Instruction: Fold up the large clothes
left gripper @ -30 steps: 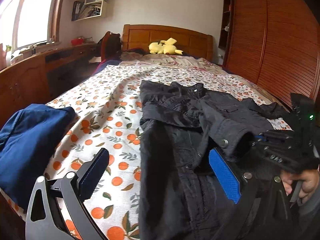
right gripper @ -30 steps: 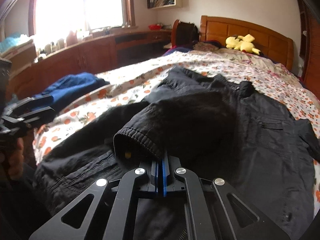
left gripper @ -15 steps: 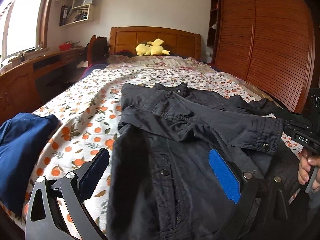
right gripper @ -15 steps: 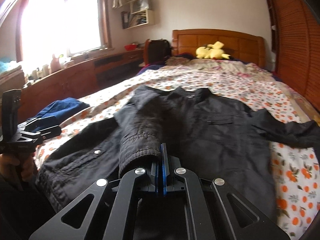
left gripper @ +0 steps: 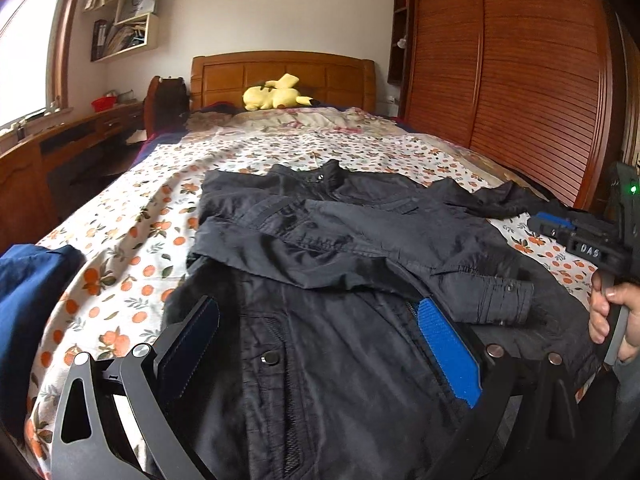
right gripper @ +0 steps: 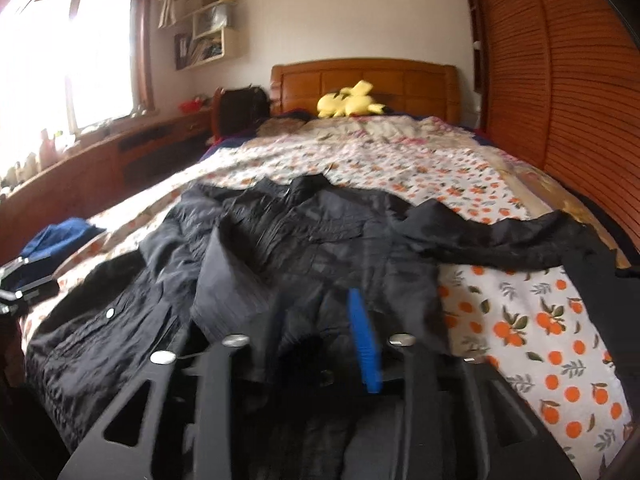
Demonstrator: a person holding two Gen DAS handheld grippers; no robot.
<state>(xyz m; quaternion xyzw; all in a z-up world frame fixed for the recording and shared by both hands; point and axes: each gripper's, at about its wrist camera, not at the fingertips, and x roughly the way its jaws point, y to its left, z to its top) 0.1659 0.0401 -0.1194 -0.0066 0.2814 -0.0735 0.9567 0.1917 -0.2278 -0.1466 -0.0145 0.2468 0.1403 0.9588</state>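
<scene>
- Left wrist view: the black jacket [left gripper: 340, 280] is lying spread on the bed [left gripper: 132, 240], collar toward the headboard [left gripper: 280, 76].
- One sleeve [left gripper: 420, 268] is lying folded across the jacket's chest, cuff [left gripper: 504, 300] resting near the jacket's right edge.
- The other sleeve [left gripper: 492, 200] is trailing out to the right over the orange-print sheet.
- The left gripper [left gripper: 320, 344] is hovering over the jacket's lower front, jaws standing wide open, nothing between the pads.
- The right gripper [left gripper: 568, 228] is showing at the right edge, held by a hand [left gripper: 612, 316], off the cuff; the state of its jaws is not readable here.
- A blue garment [left gripper: 28, 288] is lying at the bed's left edge, apart from the jacket.
- A yellow plush [left gripper: 276, 96] is lying by the headboard.
- Right wrist view, blurred: the right gripper [right gripper: 316, 328] is sitting low over the jacket [right gripper: 280, 248], jaws having just been opening, now parted.
- Dark cloth is lying between and under the jaws; the pads are not pressing on it as far as the blur allows.
- The folded sleeve [right gripper: 232, 292] is lying just left of the jaws; the free sleeve [right gripper: 500, 236] is stretching right across the sheet.
- The left gripper [right gripper: 24, 284] is peeking in at the left edge, near the blue garment [right gripper: 60, 236].
- The plush [right gripper: 352, 104] is sitting at the headboard [right gripper: 360, 80].
</scene>
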